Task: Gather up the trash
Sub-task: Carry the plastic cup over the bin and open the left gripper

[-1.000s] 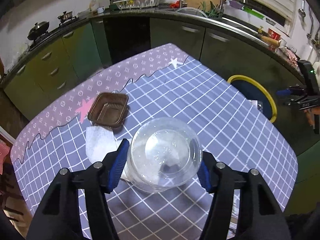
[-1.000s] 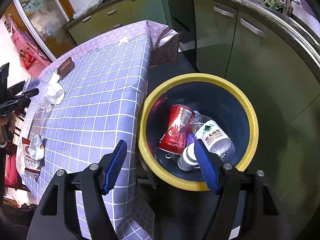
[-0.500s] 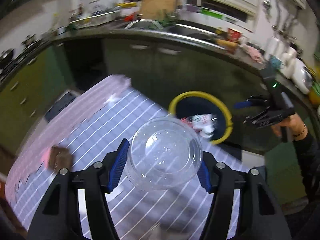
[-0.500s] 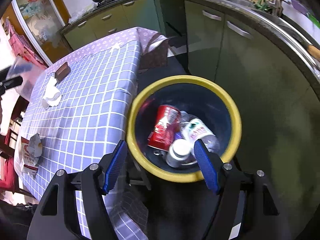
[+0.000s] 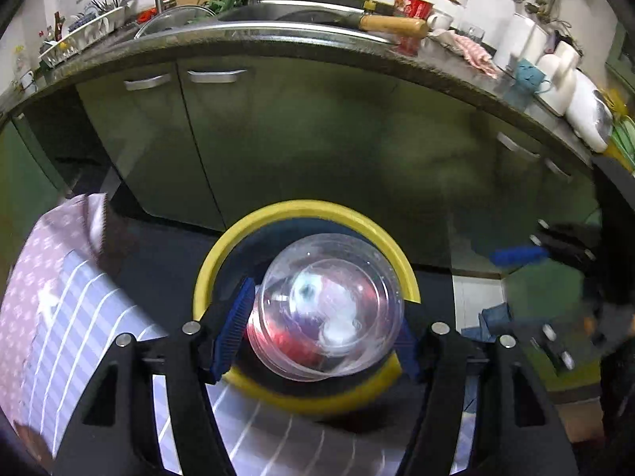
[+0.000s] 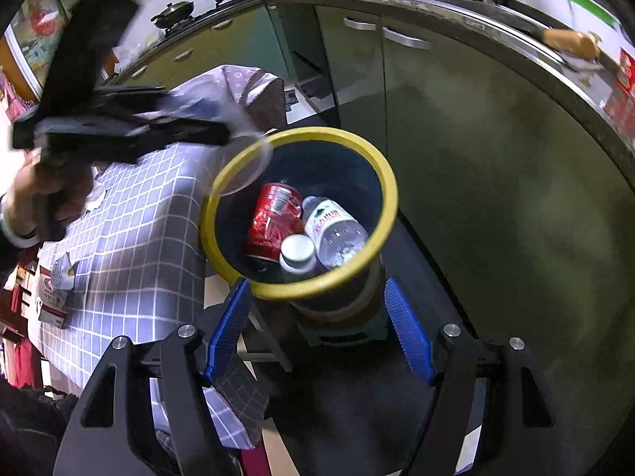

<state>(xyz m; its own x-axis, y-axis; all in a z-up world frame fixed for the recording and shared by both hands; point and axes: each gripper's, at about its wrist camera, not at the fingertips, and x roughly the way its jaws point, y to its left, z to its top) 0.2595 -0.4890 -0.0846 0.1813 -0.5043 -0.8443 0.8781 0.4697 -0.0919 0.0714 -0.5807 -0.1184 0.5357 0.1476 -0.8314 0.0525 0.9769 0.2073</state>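
A clear plastic cup (image 5: 329, 305) sits between the blue pads of my left gripper (image 5: 325, 317), held above the yellow-rimmed trash bin (image 5: 301, 208). The jaws are opening, though the pads still seem to touch the cup. The right wrist view shows the left gripper (image 6: 190, 131) reaching in from the left, the cup (image 6: 246, 166) over the bin's near-table rim (image 6: 391, 182). The bin holds a red can (image 6: 274, 218), a water bottle (image 6: 337, 230) and a white-capped bottle (image 6: 297, 250). My right gripper (image 6: 317, 283) hangs open and empty beside the bin.
The table with its checked cloth (image 6: 139, 218) stands left of the bin, with a crumpled packet (image 6: 55, 289) near its edge. Green cabinets (image 6: 476, 158) and a cluttered counter (image 5: 357, 39) curve behind the bin. A blue cloth (image 5: 492, 317) lies on the floor.
My left gripper carried the cup from over the table across to above the bin. The right gripper drew back from over the bin's opening to beside it.
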